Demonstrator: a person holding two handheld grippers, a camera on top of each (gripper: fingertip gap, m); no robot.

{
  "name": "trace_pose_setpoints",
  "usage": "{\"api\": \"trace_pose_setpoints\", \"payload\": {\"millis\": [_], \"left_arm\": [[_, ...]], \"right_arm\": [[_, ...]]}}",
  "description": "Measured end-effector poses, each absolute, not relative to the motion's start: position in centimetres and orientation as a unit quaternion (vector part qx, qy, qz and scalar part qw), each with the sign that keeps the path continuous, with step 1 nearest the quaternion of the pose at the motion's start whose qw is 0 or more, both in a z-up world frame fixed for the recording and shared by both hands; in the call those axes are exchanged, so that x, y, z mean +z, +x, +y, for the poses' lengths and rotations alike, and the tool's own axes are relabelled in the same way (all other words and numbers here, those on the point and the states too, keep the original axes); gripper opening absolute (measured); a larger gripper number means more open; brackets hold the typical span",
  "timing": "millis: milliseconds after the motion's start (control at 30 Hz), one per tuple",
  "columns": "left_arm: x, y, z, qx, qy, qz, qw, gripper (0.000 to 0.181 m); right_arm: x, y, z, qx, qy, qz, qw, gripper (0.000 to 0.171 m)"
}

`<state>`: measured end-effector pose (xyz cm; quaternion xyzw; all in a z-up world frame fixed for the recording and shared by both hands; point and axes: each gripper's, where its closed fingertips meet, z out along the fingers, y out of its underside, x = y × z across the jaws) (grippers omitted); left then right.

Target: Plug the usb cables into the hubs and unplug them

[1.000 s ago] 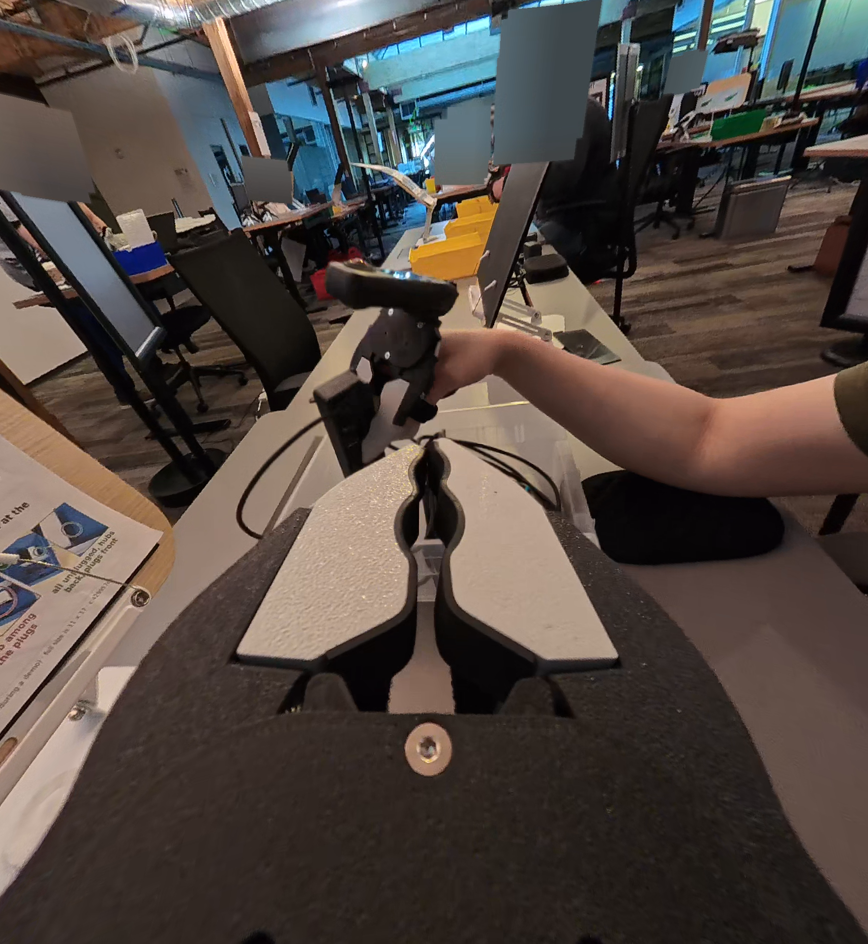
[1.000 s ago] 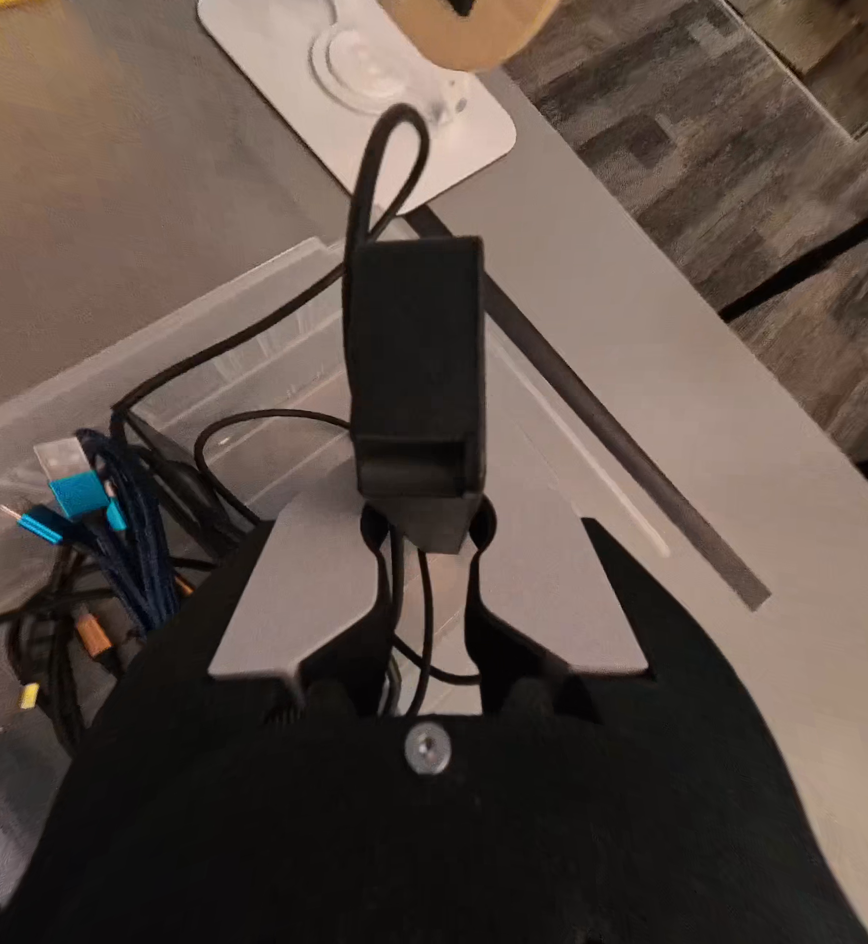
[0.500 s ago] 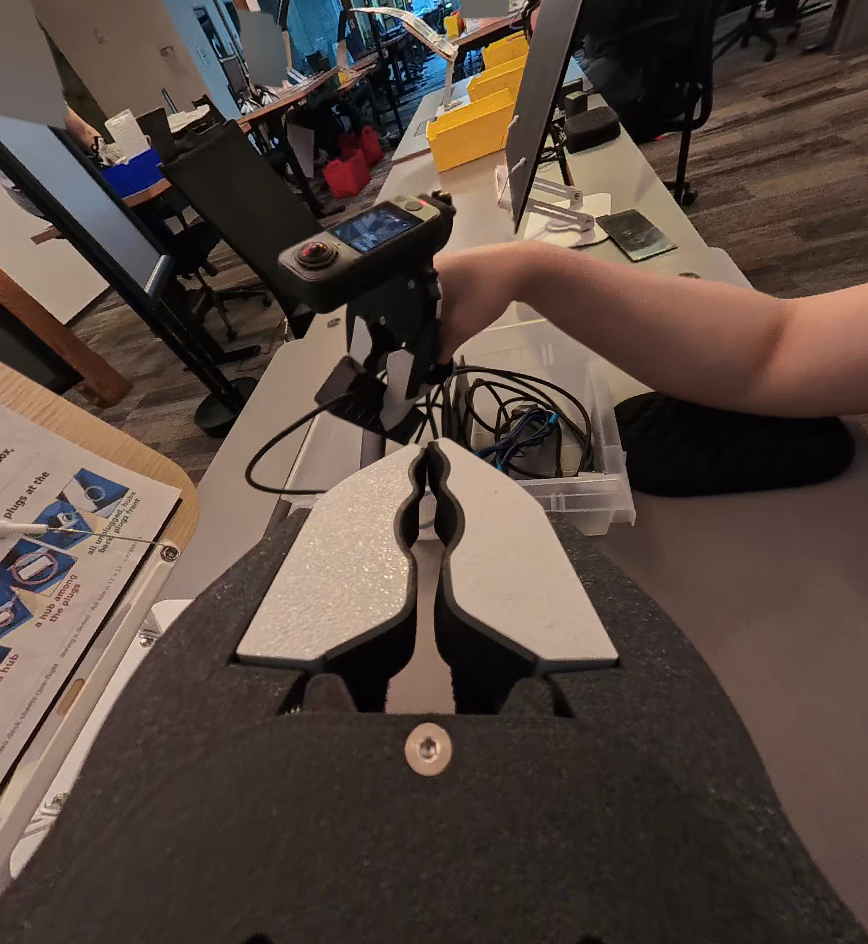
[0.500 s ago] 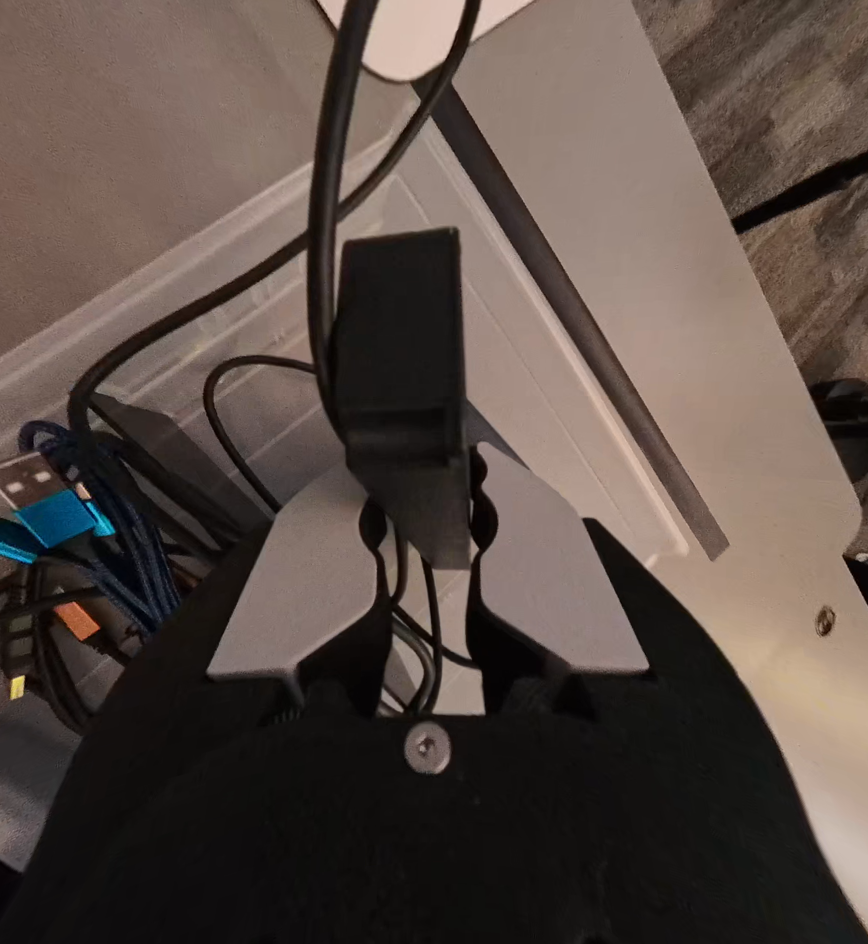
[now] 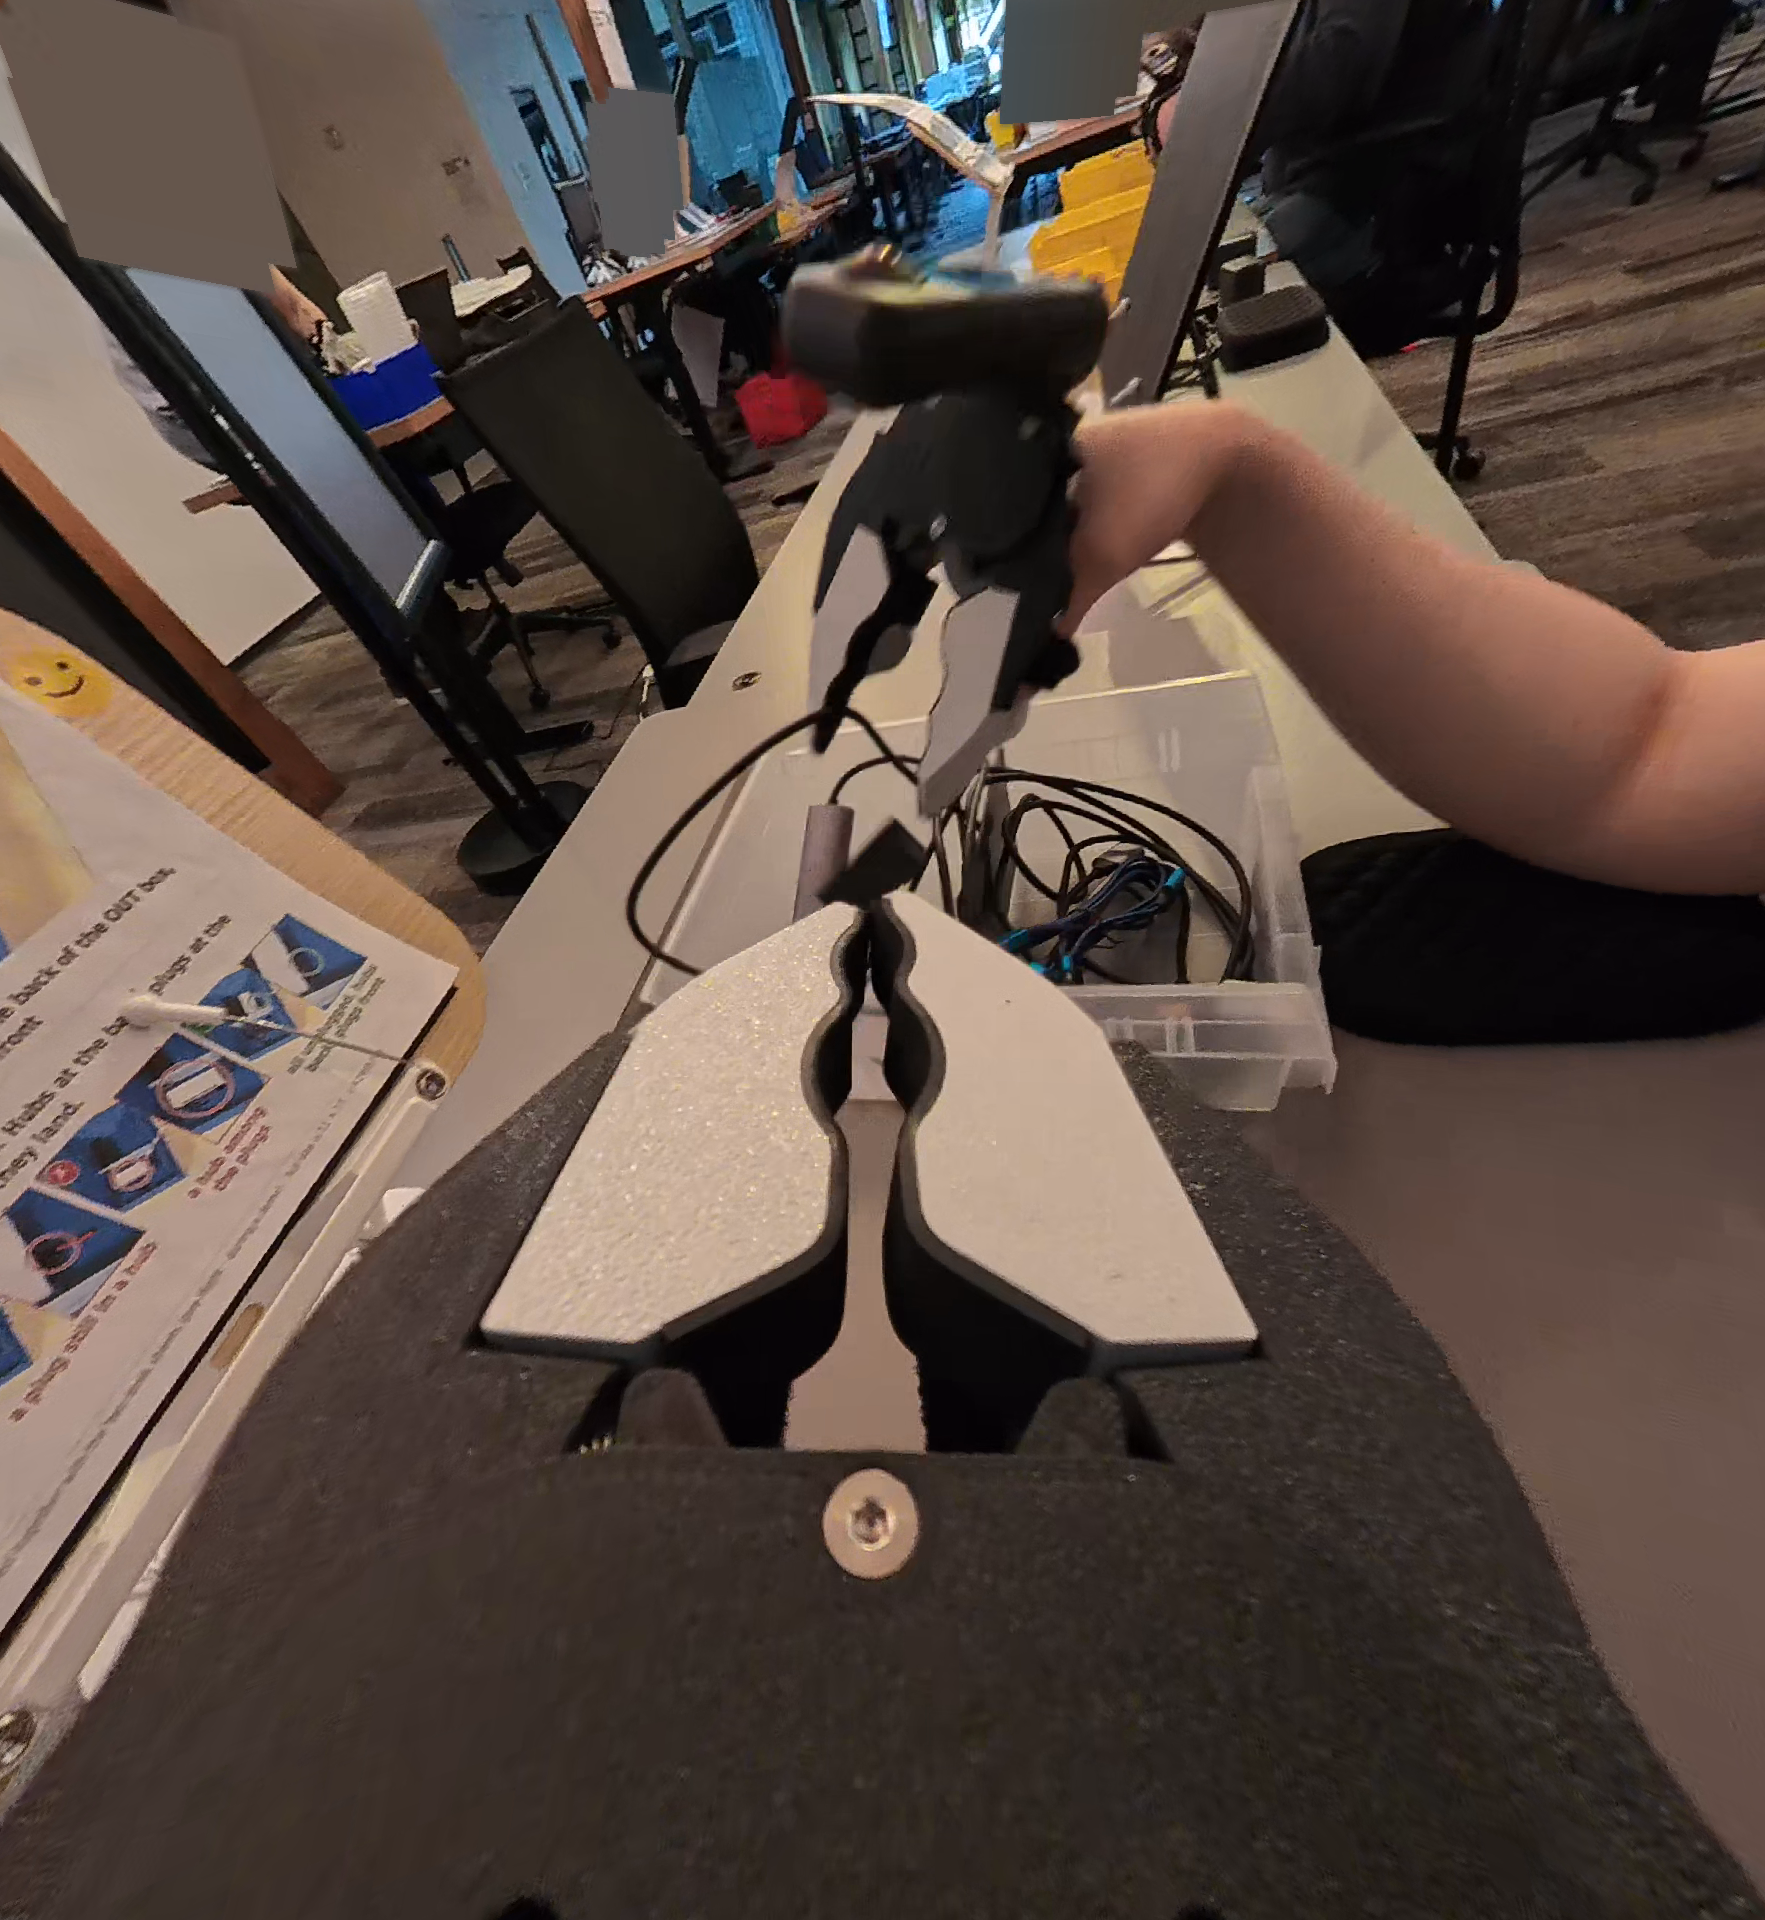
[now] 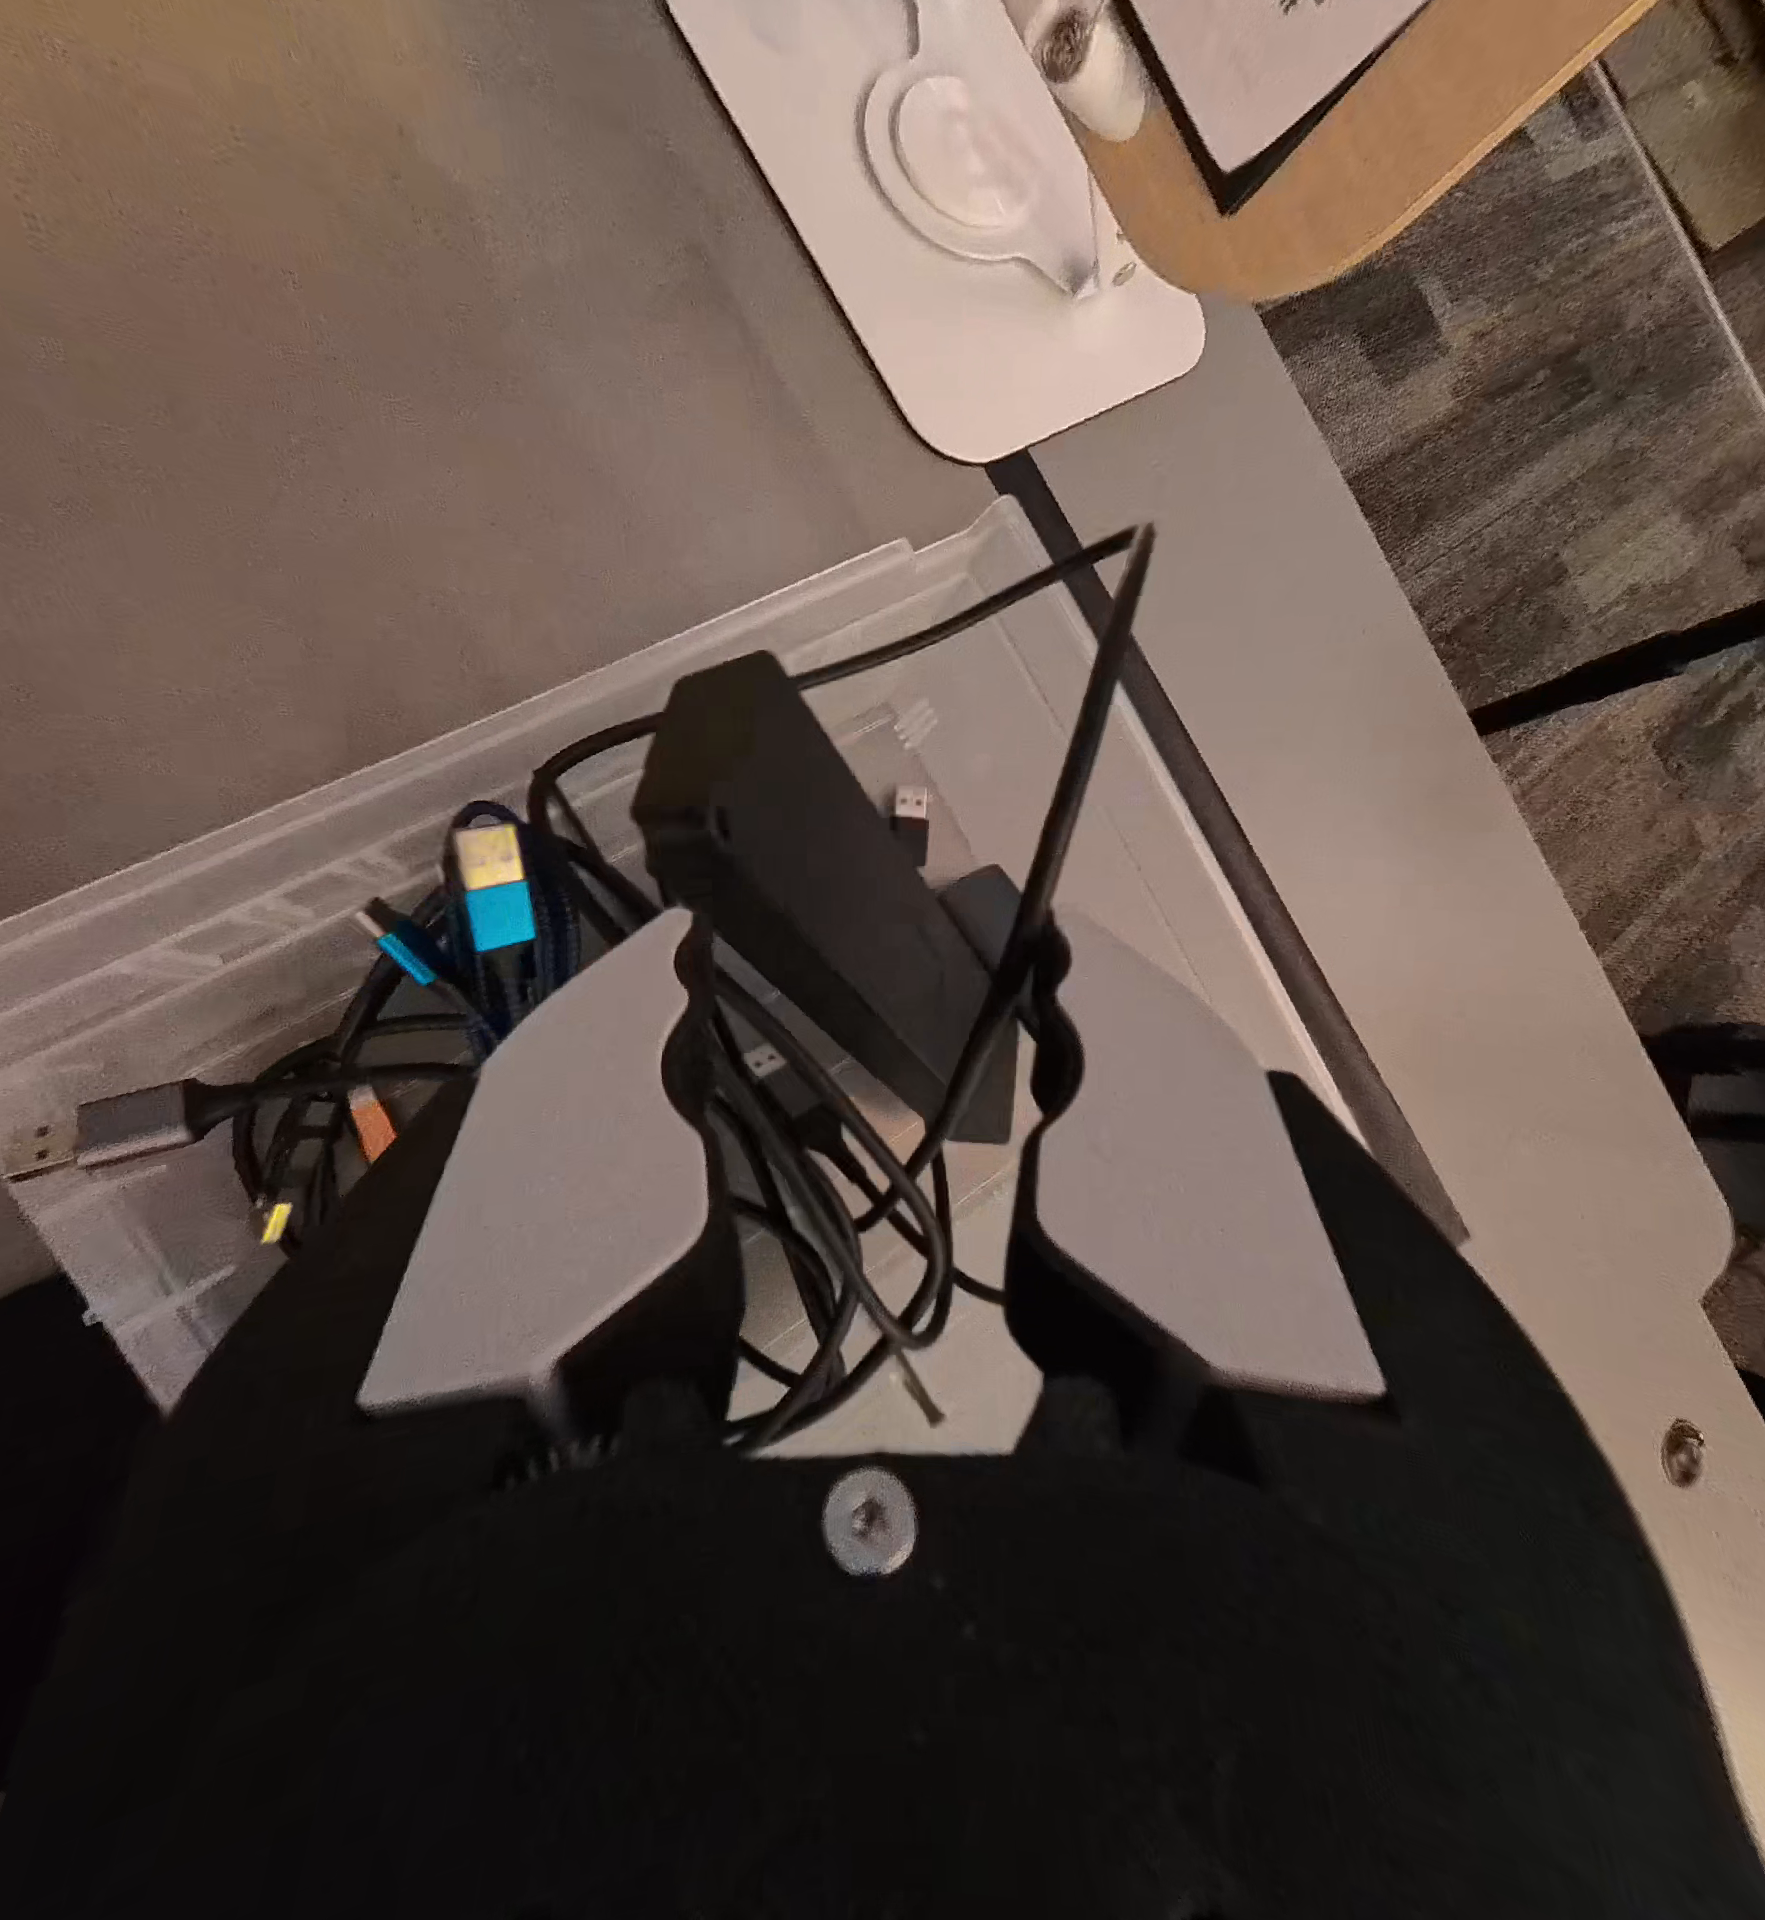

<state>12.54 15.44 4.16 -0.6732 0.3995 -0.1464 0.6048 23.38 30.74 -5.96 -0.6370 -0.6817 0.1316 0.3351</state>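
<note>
My left gripper [image 5: 873, 920] is shut, with nothing showing between its pads, and hangs in front of the clear bin [image 5: 1200, 1029]. My right gripper [image 6: 862, 945] is open above the bin [image 6: 234, 914]; it also shows in the left wrist view [image 5: 878, 758]. A black hub [image 6: 805, 883] lies free below and between its spread fingers, with neither pad touching it. The hub's black cable [image 6: 1086, 748] loops up past the right finger. The hub also shows in the left wrist view [image 5: 878, 862], under the right gripper's fingertips. Blue USB cables [image 6: 493, 904] and black ones lie tangled in the bin.
A person's arm [image 5: 1429, 675] reaches across over a black wrist pad [image 5: 1532, 935]. An instruction sheet on a wooden board [image 5: 130, 1039] stands at the left. A white stand base [image 6: 961, 260] sits beyond the bin, and the table edge [image 6: 1480, 935] runs at the right. Tip to tip, the grippers are about 20 cm apart.
My right gripper held the black hub upright and has now opened; the hub has left the grasp and dropped towards the bin. My left gripper stayed shut and tilted.
</note>
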Motion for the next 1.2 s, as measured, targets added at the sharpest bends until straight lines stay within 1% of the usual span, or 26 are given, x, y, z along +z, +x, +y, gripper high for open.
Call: {"api": "trace_pose_setpoints", "payload": {"millis": [67,133,200,267,367,433,533,633,700,767,867,933,1033,1133,1167,1200], "left_arm": [[4.0,12.2,15.6,-0.142,-0.680,0.393,0.603,0.000],[3.9,12.2,15.7,-0.145,-0.683,0.391,0.599,0.000],[3.8,12.2,15.6,-0.144,-0.685,0.393,0.597,0.000],[3.6,12.3,15.6,-0.138,-0.689,0.395,0.592,0.000],[3.4,11.9,15.6,-0.124,-0.698,0.395,0.584,0.000],[3.4,11.3,15.5,-0.110,-0.704,0.390,0.584,0.000],[4.3,10.5,14.8,-0.102,-0.702,0.382,0.592,0.000],[6.2,9.1,13.1,-0.081,-0.700,0.359,0.612,0.000],[7.7,8.1,11.3,-0.062,-0.695,0.342,0.629,0.000],[9.3,7.4,9.4,-0.049,-0.691,0.313,0.650,0.000],[10.9,6.4,6.6,-0.043,-0.694,0.255,0.672,0.000],[10.8,5.5,4.8,-0.035,-0.717,0.205,0.665,0.000],[9.7,2.9,2.1,0.023,-0.750,0.157,0.642,0.000],[7.4,-2.3,-0.7,0.088,-0.798,0.075,0.592,0.011],[6.4,-4.5,-1.6,0.108,-0.814,0.040,0.569,0.016],[5.4,-6.8,-2.6,0.123,-0.827,0.001,0.548,0.025]], "right_arm": [[-5.4,24.2,29.6,0.138,-0.633,-0.687,0.328,0.060],[-5.9,25.5,28.9,0.116,-0.643,-0.696,0.299,0.060],[-6.2,26.6,29.0,0.077,-0.653,-0.696,0.288,0.053],[-6.0,27.2,28.6,0.071,-0.661,-0.693,0.281,0.049],[-6.1,29.7,29.7,0.017,-0.718,-0.645,0.260,0.047],[-6.0,31.1,29.8,0.008,-0.741,-0.624,0.248,0.046],[-3.9,31.0,29.2,0.073,-0.736,-0.607,0.291,0.043],[-1.5,32.1,29.8,0.092,-0.747,-0.559,0.348,0.043],[-1.2,33.8,30.3,0.096,-0.776,-0.513,0.355,0.046],[-2.5,35.5,30.4,0.111,-0.814,-0.467,0.328,0.050],[-6.3,37.5,30.1,0.153,-0.859,-0.413,0.260,0.046],[-8.5,39.1,30.6,0.164,-0.881,-0.374,0.240,0.043],[-10.5,40.4,31.0,0.174,-0.888,-0.366,0.216,0.043],[-11.8,40.5,30.3,0.207,-0.895,-0.354,0.174,0.044],[-12.2,40.5,30.1,0.212,-0.899,-0.348,0.160,0.044],[-12.4,40.3,30.1,0.221,-0.901,-0.343,0.149,0.044]]}}
